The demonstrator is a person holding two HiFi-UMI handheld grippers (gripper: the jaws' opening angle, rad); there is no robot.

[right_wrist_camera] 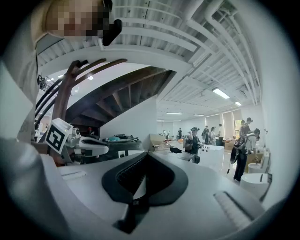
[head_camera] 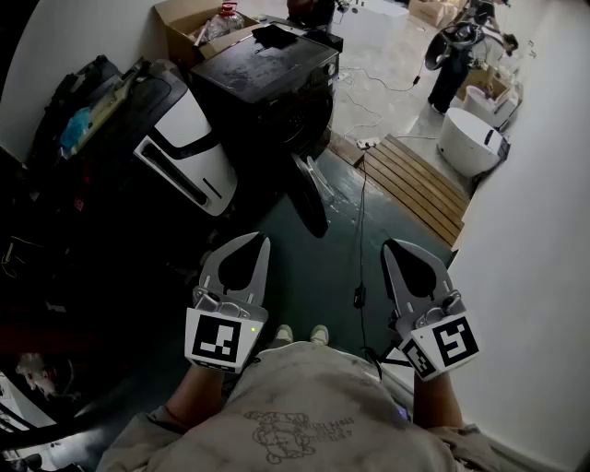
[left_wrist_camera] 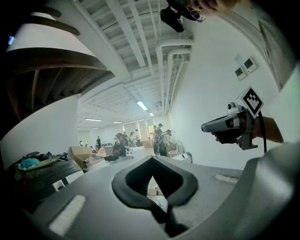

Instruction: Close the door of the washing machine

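In the head view a black washing machine (head_camera: 267,78) stands ahead at the top centre. Its round door (head_camera: 309,195) hangs open, swung out toward me over the green floor. My left gripper (head_camera: 259,241) is held low at the left, well short of the door, with its jaws shut and nothing between them. My right gripper (head_camera: 391,245) is level with it at the right, also shut and empty. Each gripper view shows its own tips meeting: left gripper (left_wrist_camera: 152,159), right gripper (right_wrist_camera: 147,154), both aimed across the hall, away from the door.
A white and black appliance (head_camera: 189,161) lies tilted left of the machine, amid dark clutter. A cardboard box (head_camera: 195,20) sits behind. A wooden pallet (head_camera: 417,182), a floor cable (head_camera: 361,207) and a white tub (head_camera: 470,140) are at the right, beside a white wall (head_camera: 535,240).
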